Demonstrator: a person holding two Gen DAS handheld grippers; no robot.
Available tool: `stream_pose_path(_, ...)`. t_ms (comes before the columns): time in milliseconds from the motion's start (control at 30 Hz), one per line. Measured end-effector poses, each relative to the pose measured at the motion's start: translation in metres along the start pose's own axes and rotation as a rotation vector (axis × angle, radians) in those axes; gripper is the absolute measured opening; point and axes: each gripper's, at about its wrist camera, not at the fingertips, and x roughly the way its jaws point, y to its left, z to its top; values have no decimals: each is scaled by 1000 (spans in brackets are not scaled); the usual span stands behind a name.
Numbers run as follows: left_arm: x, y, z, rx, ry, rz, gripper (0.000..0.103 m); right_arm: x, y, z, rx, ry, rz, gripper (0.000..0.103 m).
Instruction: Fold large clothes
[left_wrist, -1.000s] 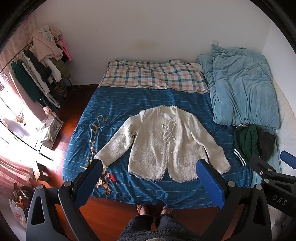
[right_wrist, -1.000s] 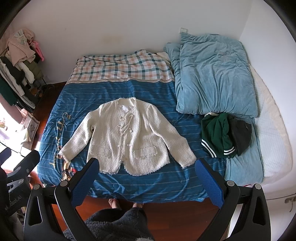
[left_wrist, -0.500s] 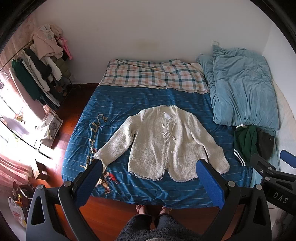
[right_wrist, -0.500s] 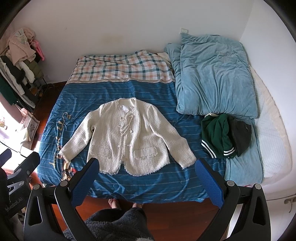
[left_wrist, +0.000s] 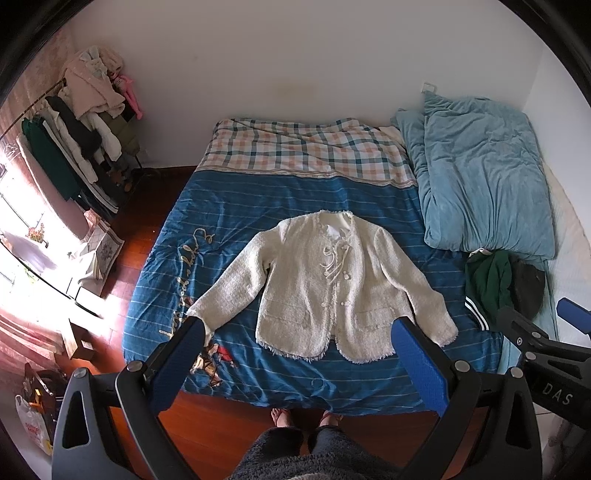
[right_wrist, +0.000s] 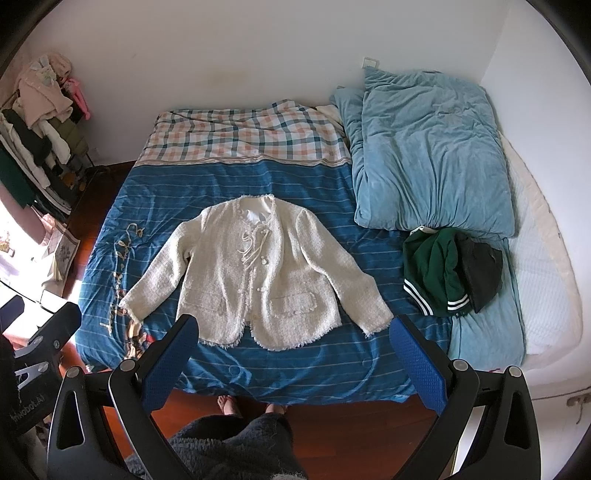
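A cream tweed jacket (left_wrist: 328, 284) lies flat and face up on the blue striped bedspread (left_wrist: 229, 206), sleeves spread out to both sides; it also shows in the right wrist view (right_wrist: 258, 273). My left gripper (left_wrist: 297, 360) is open and empty, held high above the foot of the bed. My right gripper (right_wrist: 293, 356) is open and empty too, at the same height to the right; part of it shows at the right edge of the left wrist view.
A rolled light-blue duvet (right_wrist: 424, 155) lies at the right of the bed. A green and dark bundle of clothes (right_wrist: 447, 273) sits below it. A loaded clothes rack (left_wrist: 74, 140) stands left over wooden floor. The person's feet (left_wrist: 306, 415) stand at the bed's foot.
Both grippers have drifted very slightly; the view is almost the same. The jacket has not moved.
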Motion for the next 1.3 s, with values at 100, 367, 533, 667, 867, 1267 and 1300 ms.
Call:
stream_pose_path(100,5,-3,5,6,-28,25,103,1,2,1,27,11,4,103)
stream_pose_path(367,93,-4,21,96,-135,148,103,85,-45,-7,284,55,-10,103)
stream_pose_path(533,182,-23,29,140,-53,205,103,185,-107,-35,481,153,-18,70)
stream_pose_path(667,250,-40,27,115,23,232,103,289,-174,-68,649,256,28,61)
stream_pose_path(867,351,-67,6,91,145,317,103,440,-272,-144,1027,377,186,65)
stream_pose_path(1267,517,-101,-35,101,341,350,103,653,-347,-215,1283,302,137,26)
stream_pose_path(1300,522,-106,-36,115,337,341,103,655,-347,-204,1234,309,74,11)
